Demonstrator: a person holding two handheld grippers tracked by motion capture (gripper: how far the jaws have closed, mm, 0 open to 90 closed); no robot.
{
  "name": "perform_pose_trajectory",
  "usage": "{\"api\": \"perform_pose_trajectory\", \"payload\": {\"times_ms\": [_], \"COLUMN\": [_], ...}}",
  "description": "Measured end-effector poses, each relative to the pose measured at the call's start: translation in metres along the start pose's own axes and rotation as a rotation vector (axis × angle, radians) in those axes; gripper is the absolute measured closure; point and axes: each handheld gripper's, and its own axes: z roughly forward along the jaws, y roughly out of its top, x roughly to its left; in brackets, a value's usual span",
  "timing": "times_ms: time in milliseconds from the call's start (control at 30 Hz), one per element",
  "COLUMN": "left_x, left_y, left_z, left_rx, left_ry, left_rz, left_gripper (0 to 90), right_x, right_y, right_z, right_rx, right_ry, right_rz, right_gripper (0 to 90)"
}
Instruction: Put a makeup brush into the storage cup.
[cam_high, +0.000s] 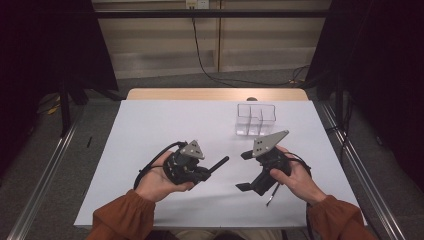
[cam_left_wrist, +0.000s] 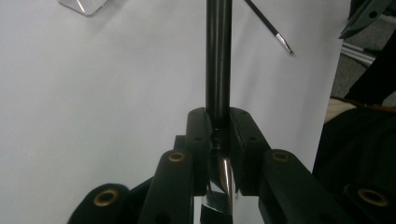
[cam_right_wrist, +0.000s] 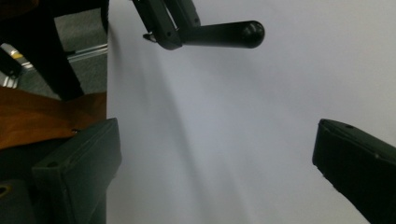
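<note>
White sheet covers the desk (cam_high: 150, 130); wood edge shows at the far side, grey floor and dark curtains beyond.

Nearest the camera in the high view — two forearms in rust-orange sleeves come in from the bottom edge.

Left hand-held gripper (cam_high: 200, 174): held in the left hand above the near-left part of the desk, jaws pointing right and slightly away. Jaws together, clamped on a black pen barrel (cam_high: 218, 164). In the left gripper view the left hand-held gripper (cam_left_wrist: 218, 135) pinches the pen barrel (cam_left_wrist: 218, 56) near its lower end; the barrel runs straight out past the jaw tips, and a shiny metal section sits between the pads. In the right gripper view the barrel's rounded black end (cam_right_wrist: 224, 34) sticks out free over the sheet.

Right hand-held gripper (cam_high: 244, 171): held in the right hand, near-right part of the desk, jaws pointing left toward the other gripper. Jaws wide apart, nothing between them — the right gripper view shows the right hand-held gripper (cam_right_wrist: 217, 154) with bare white sheet between the two pads.

Thin dark refill (cam_high: 272, 195): lies below the right hand in the high view; the left gripper view shows the refill (cam_left_wrist: 270, 28) as a slim rod with a pointed metallic tip, well apart from the pen barrel. Whether fingers hold it — cannot tell.

Farther back, right of centre: clear plastic organiser (cam_high: 256, 119) with compartments, standing on the sheet.
</note>
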Motion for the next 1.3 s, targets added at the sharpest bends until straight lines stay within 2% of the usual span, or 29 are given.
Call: {"api": "perform_pose_trajectory", "payload": {"times_ms": [167, 333, 433, 567, 733, 1000, 1067, 1100, 1233, 1300], "left_x": [-0.002, -0.004, -0.005, -0.004, -0.005, -0.006, -0.007, -0.007, -0.009, -0.007], "left_y": [0.006, 0.008, 0.009, 0.009, 0.008, 0.01, 0.01, 0.011, 0.011, 0.012], "left_z": [0.005, 0.011, 0.015, 0.018, 0.021, 0.025, 0.025, 0.026, 0.028, 0.029], "left_rx": [0.054, 0.107, 0.13, 0.163, 0.198, 0.232, 0.237, 0.251, 0.252, 0.272], "left_ry": [-0.005, -0.014, -0.019, -0.014, -0.018, -0.023, -0.029, -0.032, -0.037, -0.05], "left_rz": [0.032, 0.053, 0.05, 0.066, 0.084, 0.092, 0.094, 0.115, 0.107, 0.128], "left_gripper": [79.1, 79.1, 79.1, 79.1, 79.1, 79.1, 79.1, 79.1, 79.1, 79.1], "right_x": [-0.002, -0.005, -0.006, -0.007, -0.009, -0.01, -0.011, -0.012, -0.014, -0.014], "right_y": [0.004, 0.007, 0.008, 0.009, 0.015, 0.023, 0.026, 0.027, 0.031, 0.032], "right_z": [0.006, 0.008, 0.01, 0.012, 0.016, 0.026, 0.026, 0.025, 0.025, 0.027], "right_rx": [0.085, 0.138, 0.178, 0.207, 0.271, 0.394, 0.41, 0.414, 0.445, 0.459], "right_ry": [0.046, 0.053, 0.061, 0.096, 0.098, 0.121, 0.149, 0.15, 0.139, 0.139], "right_rz": [-0.005, -0.006, -0.026, -0.045, -0.068, -0.105, -0.116, -0.121, -0.129, -0.142], "right_gripper": [2.0, 2.8, 2.6, 2.6, 4.0, 9.6, 15.7, 14.7, 15.5, 16.0]}}
